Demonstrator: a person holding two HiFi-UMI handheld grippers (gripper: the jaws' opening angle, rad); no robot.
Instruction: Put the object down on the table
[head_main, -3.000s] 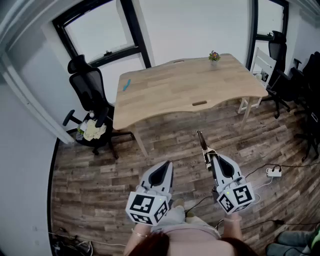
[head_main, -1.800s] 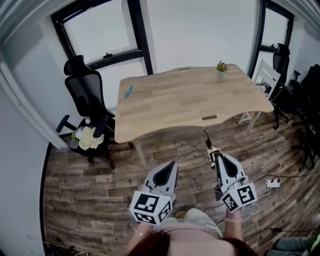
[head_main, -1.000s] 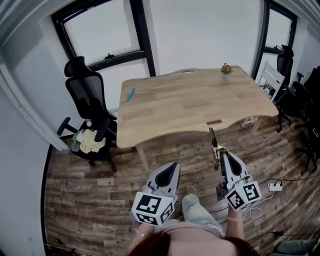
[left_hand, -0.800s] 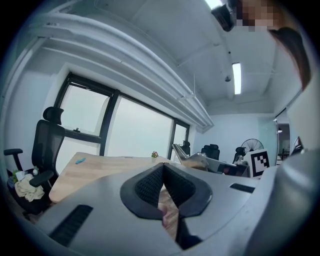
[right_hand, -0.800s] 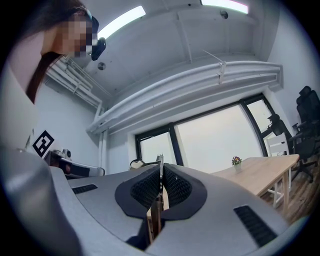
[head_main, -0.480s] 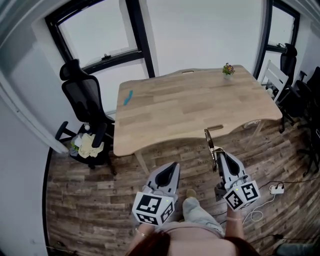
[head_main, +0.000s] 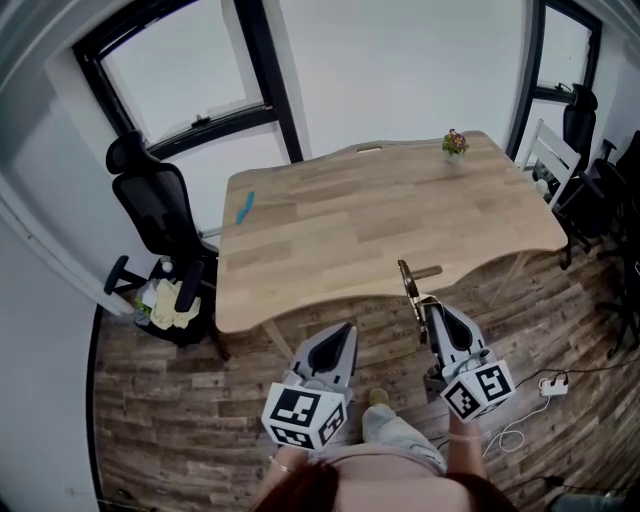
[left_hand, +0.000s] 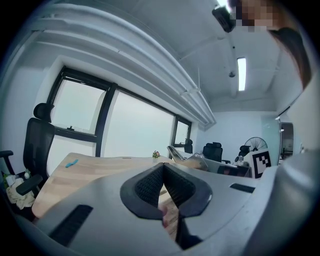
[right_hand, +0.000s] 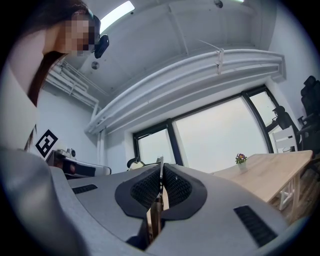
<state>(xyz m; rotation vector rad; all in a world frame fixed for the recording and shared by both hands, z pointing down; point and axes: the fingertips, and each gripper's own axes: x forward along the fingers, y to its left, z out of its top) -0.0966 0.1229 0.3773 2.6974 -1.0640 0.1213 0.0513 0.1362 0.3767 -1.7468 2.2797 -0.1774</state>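
Daylight poured through the windows (head_main: 190, 95), which burned out to blank white. The room was evenly bright; the worktop (head_main: 380, 220) cast only a soft shadow on the floor (head_main: 160, 400). A strip light (left_hand: 241, 73) glared overhead. Straight lines bowed strongly, dark corners ringed both gripper views, and the left tongs (left_hand: 163, 170) and right tongs (right_hand: 161, 172) looked soft up close.

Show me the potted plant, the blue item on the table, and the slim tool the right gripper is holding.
potted plant (head_main: 455, 142), head view, on its flowers.
blue item (head_main: 244, 208), head view, on its middle.
slim tool (head_main: 408, 283), head view, on its exposed shaft.
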